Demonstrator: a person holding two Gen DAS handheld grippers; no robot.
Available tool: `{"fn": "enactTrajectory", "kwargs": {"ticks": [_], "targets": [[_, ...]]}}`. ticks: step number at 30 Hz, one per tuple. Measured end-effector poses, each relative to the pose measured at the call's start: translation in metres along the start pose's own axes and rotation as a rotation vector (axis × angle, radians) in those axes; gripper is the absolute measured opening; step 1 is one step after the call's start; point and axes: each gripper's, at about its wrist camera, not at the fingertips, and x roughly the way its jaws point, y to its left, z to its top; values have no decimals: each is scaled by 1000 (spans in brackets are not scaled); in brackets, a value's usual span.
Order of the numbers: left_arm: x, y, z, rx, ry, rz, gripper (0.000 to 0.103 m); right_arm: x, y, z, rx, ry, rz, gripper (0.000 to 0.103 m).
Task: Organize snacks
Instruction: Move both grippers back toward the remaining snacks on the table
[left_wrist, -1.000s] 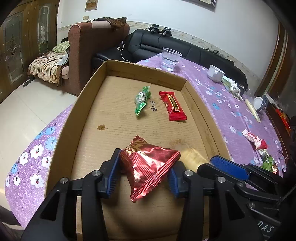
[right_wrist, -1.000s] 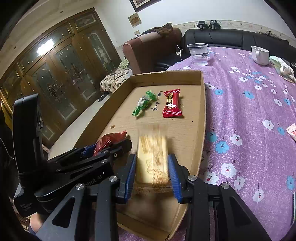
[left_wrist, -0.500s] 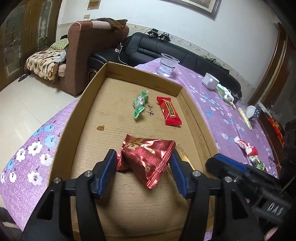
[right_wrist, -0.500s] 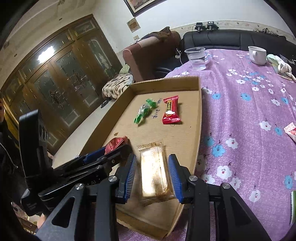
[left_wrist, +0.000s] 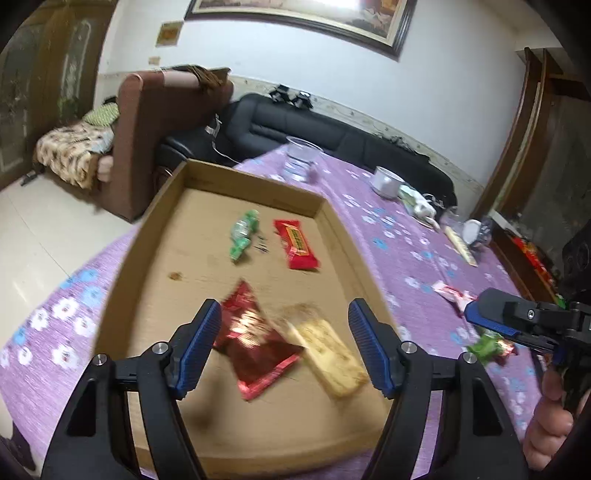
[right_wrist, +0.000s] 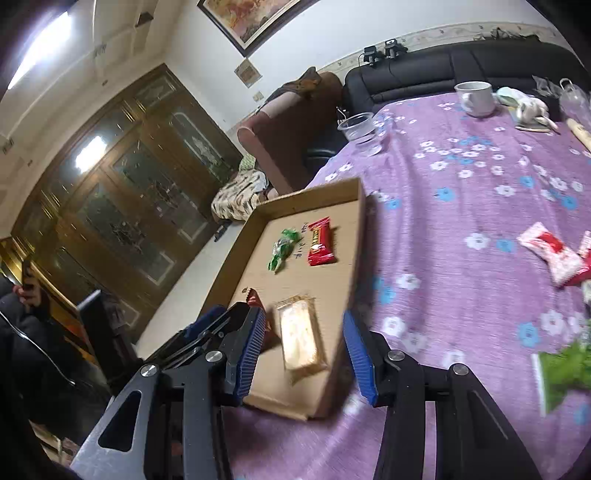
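Observation:
A shallow cardboard tray (left_wrist: 155, 225) (right_wrist: 354, 236) lies on the purple flowered tablecloth. In it lie a green candy (left_wrist: 242, 234) (right_wrist: 281, 248), a red bar (left_wrist: 297, 243) (right_wrist: 320, 242), a shiny red packet (left_wrist: 255, 345) and a pale biscuit pack (left_wrist: 328, 352) (right_wrist: 300, 338). My left gripper (left_wrist: 286, 345) is open and empty above the red packet. My right gripper (right_wrist: 306, 352) is open and empty above the biscuit pack; it also shows at the right of the left wrist view (left_wrist: 509, 321).
Loose snacks lie on the cloth right of the tray: red-white packs (right_wrist: 554, 253) (left_wrist: 452, 295) and a green pack (right_wrist: 565, 373) (left_wrist: 487, 347). A clear plastic cup (left_wrist: 301, 164) (right_wrist: 360, 131) and a white mug (left_wrist: 386, 182) (right_wrist: 476, 98) stand at the far end. Sofas stand behind the table.
Both grippers opened and drew back upward. The red packet and the biscuit pack were let go and now lie in the tray's near end.

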Motion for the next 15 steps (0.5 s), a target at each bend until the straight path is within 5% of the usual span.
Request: {"fn": "enactTrajectory", "kwargs": {"ticks": [6, 12, 15], "targets": [[-6, -23, 1, 53, 3, 20, 71, -48, -53, 5, 26, -44, -90, 47], [-1, -58, -1, 90, 69, -57, 71, -117, -120, 12, 90, -207, -290, 47], [6, -87, -8, 129, 121, -116, 71, -127, -152, 10, 175, -213, -334, 47]]}}
